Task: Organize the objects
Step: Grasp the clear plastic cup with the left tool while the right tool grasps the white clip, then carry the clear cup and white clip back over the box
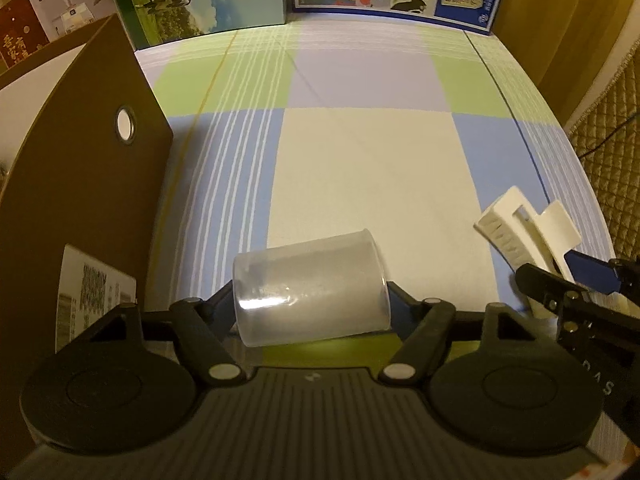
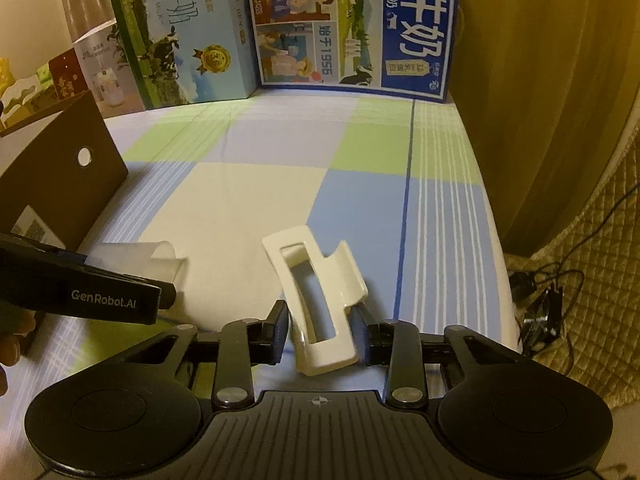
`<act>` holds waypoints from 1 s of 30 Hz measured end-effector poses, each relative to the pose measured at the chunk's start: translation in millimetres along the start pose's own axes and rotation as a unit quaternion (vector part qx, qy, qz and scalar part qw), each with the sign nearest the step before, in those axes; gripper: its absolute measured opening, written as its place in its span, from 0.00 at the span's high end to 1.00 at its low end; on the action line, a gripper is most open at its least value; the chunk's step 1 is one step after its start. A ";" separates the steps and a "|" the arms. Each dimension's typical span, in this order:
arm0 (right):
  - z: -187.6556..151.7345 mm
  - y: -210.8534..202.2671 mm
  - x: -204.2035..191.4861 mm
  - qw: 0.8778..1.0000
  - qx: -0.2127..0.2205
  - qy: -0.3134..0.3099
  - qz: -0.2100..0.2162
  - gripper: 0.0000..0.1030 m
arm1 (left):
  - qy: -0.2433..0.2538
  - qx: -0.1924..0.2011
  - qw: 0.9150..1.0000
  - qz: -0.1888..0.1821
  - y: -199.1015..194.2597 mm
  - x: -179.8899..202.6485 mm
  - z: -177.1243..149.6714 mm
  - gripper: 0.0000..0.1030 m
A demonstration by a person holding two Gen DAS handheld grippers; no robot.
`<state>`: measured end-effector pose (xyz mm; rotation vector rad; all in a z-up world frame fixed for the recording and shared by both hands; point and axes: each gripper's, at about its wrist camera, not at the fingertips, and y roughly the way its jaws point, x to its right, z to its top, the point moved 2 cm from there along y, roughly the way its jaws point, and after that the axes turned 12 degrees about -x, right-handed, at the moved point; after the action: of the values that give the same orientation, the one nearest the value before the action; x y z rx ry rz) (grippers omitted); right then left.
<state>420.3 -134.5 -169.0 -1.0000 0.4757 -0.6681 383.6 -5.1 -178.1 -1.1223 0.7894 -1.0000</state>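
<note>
Now, low in each frame, the left gripper (image 1: 310, 304) pinches the toppled plastic cup (image 1: 310, 286) and the right gripper (image 2: 320, 330) the white hair clip (image 2: 320, 300), so squeeze firmly, then lift both straight up.

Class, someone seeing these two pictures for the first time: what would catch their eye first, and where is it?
A clear plastic cup lying on its side between the left hand-held gripper's fingers, low on the checked cloth. To its right, a white hair claw clip sits within the right hand-held gripper. Bright milk cartons stand behind.

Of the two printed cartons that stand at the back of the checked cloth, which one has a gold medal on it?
The green-edged carton on the left, with cows; the blue carton has none.
</note>
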 end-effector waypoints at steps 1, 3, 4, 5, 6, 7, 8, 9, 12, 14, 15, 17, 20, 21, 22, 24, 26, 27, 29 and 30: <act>-3.8 -2.3 -0.6 1.000 -0.001 0.000 0.000 0.70 | 0.002 0.000 1.000 0.000 -0.6 0.2 -2.9 0.30; -13.3 -8.1 -2.3 1.000 -0.003 0.000 0.002 0.70 | 0.003 -0.002 1.000 -0.005 -2.9 -0.2 -12.1 0.30; -17.8 -11.3 -3.3 1.000 -0.005 0.001 0.003 0.70 | 0.003 -0.003 1.000 -0.007 -3.9 -0.4 -16.0 0.30; -23.7 -14.6 -4.1 1.000 -0.009 0.003 0.004 0.70 | 0.004 -0.004 1.000 -0.010 -5.5 -0.4 -21.4 0.30; -28.8 -17.6 -4.8 1.000 -0.012 0.005 0.005 0.70 | 0.007 -0.005 1.000 -0.012 -7.2 -0.7 -27.7 0.30; -34.9 -20.9 -6.0 1.000 -0.014 0.006 0.007 0.70 | 0.010 -0.007 1.000 -0.014 -8.6 -0.9 -34.3 0.30; -41.6 -24.6 -7.4 1.000 -0.015 0.005 0.009 0.70 | 0.013 -0.010 1.000 -0.015 -10.5 -1.3 -41.1 0.30; -48.4 -28.8 -9.6 1.000 -0.016 0.002 0.010 0.70 | 0.016 -0.013 1.000 -0.017 -12.7 -2.0 -49.2 0.30; -67.8 -41.1 -17.1 1.000 -0.022 -0.010 0.017 0.70 | 0.025 -0.017 0.999 -0.022 -19.8 -4.6 -69.8 0.30; -79.7 -48.1 -22.3 0.999 -0.026 -0.020 0.022 0.70 | 0.035 -0.018 0.999 -0.022 -24.7 -6.7 -83.6 0.30; -85.6 -51.6 -25.3 0.999 -0.029 -0.025 0.025 0.70 | 0.042 -0.018 0.999 -0.021 -27.6 -7.9 -91.7 0.30; -96.2 -58.0 -31.0 0.998 -0.034 -0.032 0.032 0.70 | 0.058 -0.019 0.998 -0.017 -32.3 -10.2 -105.5 0.30; -112.1 -67.0 -38.5 0.997 -0.043 -0.040 0.043 0.70 | 0.065 -0.022 0.997 -0.015 -39.2 -19.4 -126.1 0.30; -116.6 -69.4 -40.9 0.997 -0.045 -0.042 0.047 0.70 | 0.065 -0.025 0.997 -0.015 -41.5 -23.4 -133.3 0.30; -120.8 -72.0 -43.5 0.997 -0.048 -0.045 0.050 0.70 | 0.064 -0.026 0.998 -0.014 -43.5 -27.1 -139.9 0.30; -128.2 -76.0 -48.2 0.996 -0.053 -0.049 0.057 0.70 | 0.060 -0.030 0.998 -0.010 -47.9 -35.3 -153.5 0.30; -135.0 -79.3 -53.1 0.995 -0.056 -0.054 0.062 0.70 | 0.054 -0.033 0.998 -0.006 -51.9 -43.5 -167.4 0.30; -137.5 -80.4 -56.1 0.995 -0.058 -0.059 0.064 0.70 | 0.050 -0.037 0.998 -0.004 -53.6 -48.3 -174.0 0.30; -142.9 -82.6 -62.4 0.993 -0.060 -0.068 0.071 0.70 | 0.039 -0.042 0.998 -0.003 -55.7 -56.0 -185.1 0.30; -144.9 -83.6 -65.4 0.993 -0.061 -0.072 0.073 0.70 | 0.034 -0.044 0.998 -0.002 -57.5 -59.8 -190.6 0.30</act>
<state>256.5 -207.4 -158.9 -1.1076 0.4623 -0.4361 176.6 -22.3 -171.7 -1.1705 0.8934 -1.0194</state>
